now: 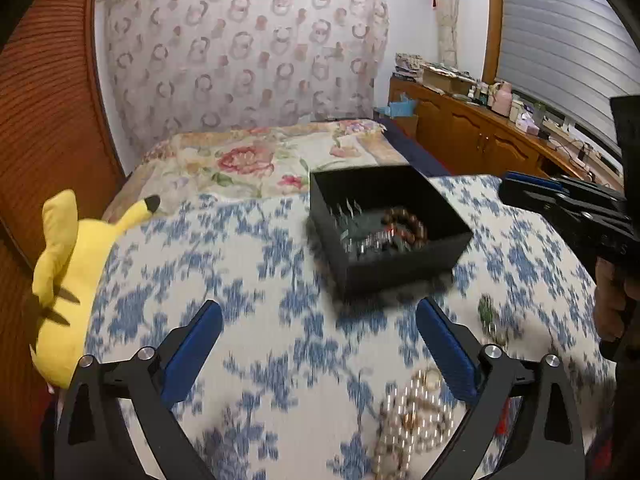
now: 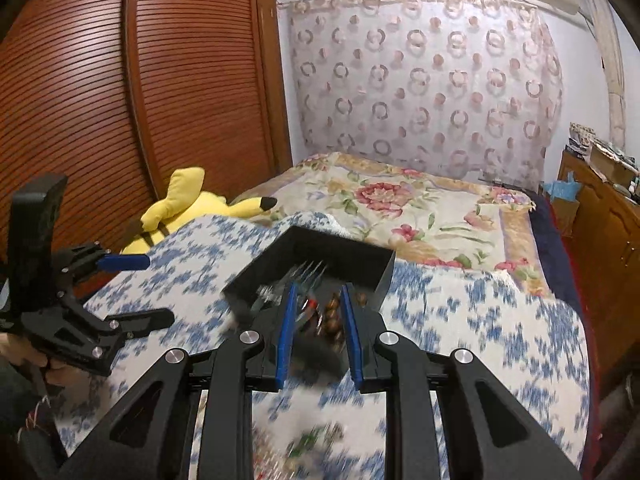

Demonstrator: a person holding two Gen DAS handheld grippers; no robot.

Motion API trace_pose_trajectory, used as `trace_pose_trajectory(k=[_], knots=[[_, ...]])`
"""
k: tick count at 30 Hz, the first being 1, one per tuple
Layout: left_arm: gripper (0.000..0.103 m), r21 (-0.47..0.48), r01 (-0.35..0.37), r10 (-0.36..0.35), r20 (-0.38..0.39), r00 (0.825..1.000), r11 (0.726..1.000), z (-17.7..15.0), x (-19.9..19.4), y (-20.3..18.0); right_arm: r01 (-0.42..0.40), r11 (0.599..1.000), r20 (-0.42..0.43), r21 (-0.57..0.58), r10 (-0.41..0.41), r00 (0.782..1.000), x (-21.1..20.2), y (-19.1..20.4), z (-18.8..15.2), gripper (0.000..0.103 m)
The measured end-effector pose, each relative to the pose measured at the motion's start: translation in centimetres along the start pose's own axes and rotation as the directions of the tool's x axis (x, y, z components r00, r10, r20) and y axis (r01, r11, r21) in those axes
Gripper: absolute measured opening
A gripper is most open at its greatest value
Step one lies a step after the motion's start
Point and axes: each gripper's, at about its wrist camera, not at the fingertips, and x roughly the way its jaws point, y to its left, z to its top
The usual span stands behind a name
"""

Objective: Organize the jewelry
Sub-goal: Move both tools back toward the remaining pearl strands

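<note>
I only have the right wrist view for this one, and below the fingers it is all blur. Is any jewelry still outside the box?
Observer: Yes. The left wrist view shows a heap of pearl strands on the blanket, nearer the camera than the box.
Operator: Only that?
Observer: No. A small green piece lies between the pearls and the box and touches neither.
Operator: Is the left gripper holding anything?
Observer: No. The left gripper is wide open and grips nothing. The pearls lie by its right finger.
</note>
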Motion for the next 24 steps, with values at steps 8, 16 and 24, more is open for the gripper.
trace_pose_trajectory(k=[8, 16, 24], knots=[[0.095, -0.015, 0.017, -0.017, -0.036, 0.999, 1.0, -3.6, -0.9, 0.3, 0.001, 1.0, -0.056, 0.024, 0.0, 0.998, -2.1, 2.7, -5.0, 0.025], [0.095, -0.038, 0.022, -0.024, -0.063, 0.998, 0.999, -5.6, -1.2, 0.1, 0.011, 0.998, -0.111, 0.064, -0.004, 0.994, -2.8, 3.7, -8.6, 0.037], [0.095, -0.017, 0.069, -0.07, -0.086, 0.994, 0.997, -6.8, -0.9, -1.5, 0.024, 0.996, -0.161, 0.088, -0.009, 0.987, -3.4, 4.3, -11.7, 0.043]])
